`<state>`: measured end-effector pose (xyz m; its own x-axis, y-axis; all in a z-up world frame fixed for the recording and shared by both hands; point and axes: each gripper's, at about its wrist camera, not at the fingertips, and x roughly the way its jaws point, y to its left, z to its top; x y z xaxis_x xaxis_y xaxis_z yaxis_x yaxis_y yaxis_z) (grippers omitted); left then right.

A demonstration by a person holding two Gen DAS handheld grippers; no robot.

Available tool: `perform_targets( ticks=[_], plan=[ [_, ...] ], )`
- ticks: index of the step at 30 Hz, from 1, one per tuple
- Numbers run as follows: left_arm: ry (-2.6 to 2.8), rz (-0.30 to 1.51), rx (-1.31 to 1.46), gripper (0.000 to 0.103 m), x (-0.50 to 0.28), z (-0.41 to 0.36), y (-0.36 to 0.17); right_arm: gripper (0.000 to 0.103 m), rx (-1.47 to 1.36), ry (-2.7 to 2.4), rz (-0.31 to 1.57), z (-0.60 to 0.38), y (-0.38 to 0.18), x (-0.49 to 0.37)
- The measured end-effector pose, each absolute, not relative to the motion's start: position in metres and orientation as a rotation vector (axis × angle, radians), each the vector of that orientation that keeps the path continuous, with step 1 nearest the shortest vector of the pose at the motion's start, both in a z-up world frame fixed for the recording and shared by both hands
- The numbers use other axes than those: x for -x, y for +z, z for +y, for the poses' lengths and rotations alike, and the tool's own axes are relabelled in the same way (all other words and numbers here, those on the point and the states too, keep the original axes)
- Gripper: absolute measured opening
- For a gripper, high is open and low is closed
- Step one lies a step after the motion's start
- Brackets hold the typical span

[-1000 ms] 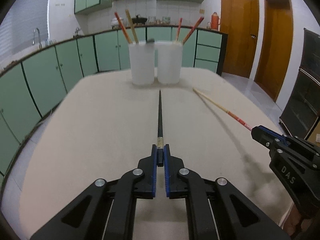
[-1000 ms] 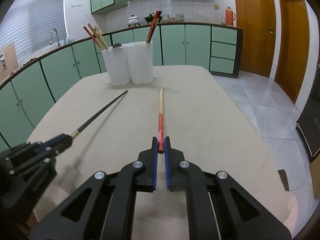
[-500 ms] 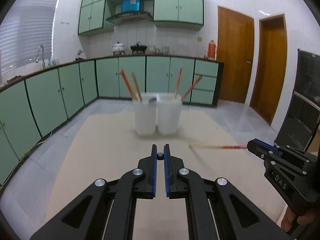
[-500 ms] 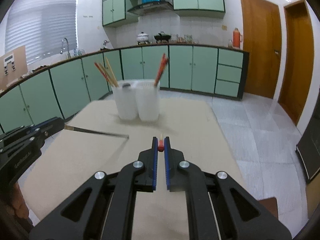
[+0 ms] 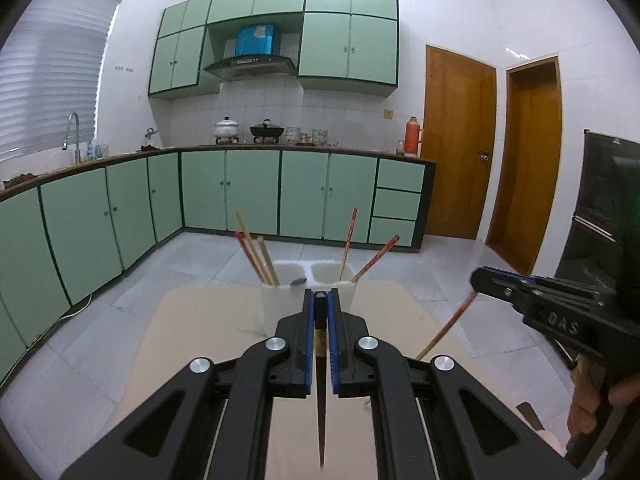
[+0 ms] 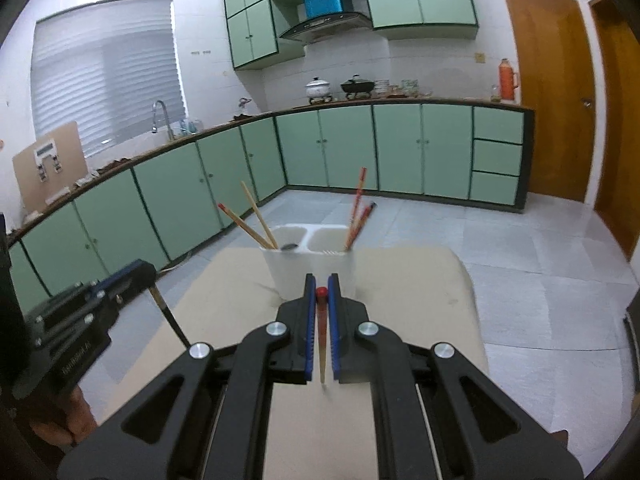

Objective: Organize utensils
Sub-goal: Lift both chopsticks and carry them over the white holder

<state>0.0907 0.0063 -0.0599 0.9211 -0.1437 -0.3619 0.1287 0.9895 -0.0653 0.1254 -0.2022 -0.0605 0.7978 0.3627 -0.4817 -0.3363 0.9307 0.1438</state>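
My left gripper [image 5: 320, 294] is shut on the top end of a black chopstick [image 5: 321, 408], which hangs down toward the beige table [image 5: 200, 328]. My right gripper [image 6: 320, 280] is shut on the red end of a red-and-wood chopstick [image 6: 321, 340], also hanging tip down. Beyond both stands a white two-compartment holder [image 6: 288, 268], also seen in the left wrist view [image 5: 276, 296]. Its left cup holds wooden chopsticks [image 6: 256, 220] and its right cup holds red ones [image 6: 358, 208]. The right gripper [image 5: 480, 280] appears at right in the left wrist view, and the left gripper [image 6: 148, 270] at left in the right wrist view.
The beige table [image 6: 420, 300] stretches past the holder, with its far edge just behind it. Green cabinets [image 5: 240, 196] line the room beyond a tiled floor. A person's hand [image 5: 584, 412] grips the right tool. A dark cabinet [image 5: 600, 208] stands at the right.
Both grippers have risen well above the table. The two chopsticks, which lay pointing forward on the table, were lifted and now hang tips down. The holder appears lower in both views.
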Motion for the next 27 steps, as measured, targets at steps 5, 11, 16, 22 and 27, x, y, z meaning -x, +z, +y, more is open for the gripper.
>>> perform_targets(
  ticks=[5, 11, 16, 22, 27],
  plan=[
    [-0.161, 0.354, 0.047, 0.006, -0.1, 0.012, -0.042, 0.005, -0.048, 0.418, 0.531, -0.195, -0.035, -0.15],
    [-0.176, 0.299, 0.052, 0.006, -0.116, 0.018, -0.013, 0.005, -0.06, 0.464, 0.49, -0.194, 0.005, -0.175],
    [-0.181, 0.223, 0.034, 0.006, -0.137, 0.019, 0.022, 0.005, -0.046, 0.459, 0.426, -0.193, 0.04, -0.198],
    [-0.166, 0.14, 0.004, 0.006, -0.175, 0.015, 0.061, 0.005, -0.018, 0.438, 0.391, -0.189, 0.064, -0.232],
    [-0.139, 0.098, -0.014, 0.006, -0.215, 0.012, 0.073, 0.005, -0.002, 0.418, 0.409, -0.186, 0.061, -0.262]
  ],
)
